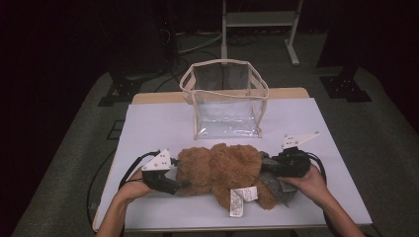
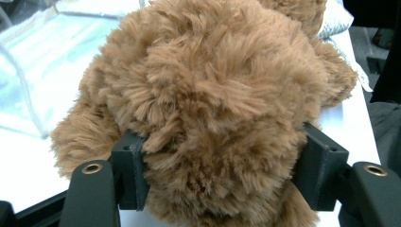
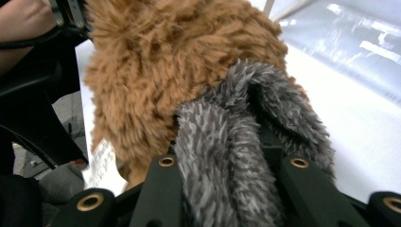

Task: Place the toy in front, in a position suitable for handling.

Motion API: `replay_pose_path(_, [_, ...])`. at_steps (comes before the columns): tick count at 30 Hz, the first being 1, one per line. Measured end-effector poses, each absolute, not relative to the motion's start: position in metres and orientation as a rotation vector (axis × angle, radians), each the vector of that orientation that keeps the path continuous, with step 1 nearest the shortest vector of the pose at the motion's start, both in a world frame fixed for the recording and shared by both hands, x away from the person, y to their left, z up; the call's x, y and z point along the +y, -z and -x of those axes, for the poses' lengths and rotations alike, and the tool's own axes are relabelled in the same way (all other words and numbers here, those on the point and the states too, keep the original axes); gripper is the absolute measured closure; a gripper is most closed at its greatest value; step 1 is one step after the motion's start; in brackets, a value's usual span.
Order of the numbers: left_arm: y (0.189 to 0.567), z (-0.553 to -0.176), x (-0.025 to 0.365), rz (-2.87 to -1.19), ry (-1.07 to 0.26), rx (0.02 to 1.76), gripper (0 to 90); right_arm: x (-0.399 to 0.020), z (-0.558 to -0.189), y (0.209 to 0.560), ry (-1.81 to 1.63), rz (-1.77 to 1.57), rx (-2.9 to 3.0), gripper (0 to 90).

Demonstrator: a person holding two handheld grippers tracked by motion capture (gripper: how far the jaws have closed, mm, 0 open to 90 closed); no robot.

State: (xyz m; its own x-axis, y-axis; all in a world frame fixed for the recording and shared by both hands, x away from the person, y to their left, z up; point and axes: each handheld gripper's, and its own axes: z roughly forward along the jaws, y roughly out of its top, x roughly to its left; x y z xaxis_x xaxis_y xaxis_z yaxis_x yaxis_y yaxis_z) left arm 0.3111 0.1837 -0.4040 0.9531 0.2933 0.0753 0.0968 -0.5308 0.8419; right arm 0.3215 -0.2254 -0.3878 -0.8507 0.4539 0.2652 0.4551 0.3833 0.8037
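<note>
Brown plush toy (image 1: 220, 168) lies along the near part of the white counter (image 1: 148, 123), just in front of the clear bag (image 1: 225, 96), which stands open-topped and apart from the toy. A grey plush part (image 1: 276, 185) sits at the toy's right end, and a white care label (image 1: 240, 197) hangs off the near side.

Left claw (image 1: 183, 183) is on the toy's left end. In the left gripper view the jaws stand partly closed with brown pile bulging between them, pads pressed into the fur on both sides. Right claw (image 1: 267, 168) is on the right end; in the right gripper view its jaws are drawn in tight on the grey plush part (image 3: 227, 156), which fills the gap between them.

Risks noted, as judgement:
- Both grips may hold mostly pile and loose fabric, not the stuffed body. On a lift the fur could pull through the pads and one end drop.
- The grey part looks like a thin flap; the toy's weight hanging from it may swing the body or slip it free.
- The toy looks about as long as the bag's mouth is wide. Carried level, an end could catch the soft rim (image 1: 197, 66) and fold it in or tip the bag.
- The bag looks light and unanchored; a nudge could slide it back on the counter
- The dangling label may snag the rim
</note>
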Motion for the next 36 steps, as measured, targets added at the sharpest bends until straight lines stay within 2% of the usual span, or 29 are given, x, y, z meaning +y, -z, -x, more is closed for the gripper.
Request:
replay_pose_path(7, [0.388,-0.320,0.149,-2.054,-0.250,0.225,35.3,-0.255,-0.317,0.358,1.582,0.919,-2.636,70.7])
replay_pose_path(16, [0.367,-0.328,0.077,-2.071,-0.269,0.108,34.9,-0.317,-0.297,0.313,1.579,1.037,-2.775,70.6])
replay_pose_path(20, [0.379,-0.331,0.062,-2.115,-0.256,0.109,34.7,-0.334,-0.294,0.326,1.542,1.119,-2.773,70.6])
replay_pose_path(23, [0.392,-0.333,0.064,-2.165,-0.249,0.124,34.4,-0.334,-0.297,0.353,1.501,1.147,-2.734,70.6])
replay_pose_path(27, [0.400,-0.332,0.082,-2.197,-0.257,0.159,34.1,-0.322,-0.306,0.383,1.508,1.133,-2.640,70.6])
replay_pose_path(36, [0.400,-0.317,0.133,-2.203,-0.309,0.219,29.7,-0.272,-0.322,0.411,1.421,1.048,-2.660,70.4])
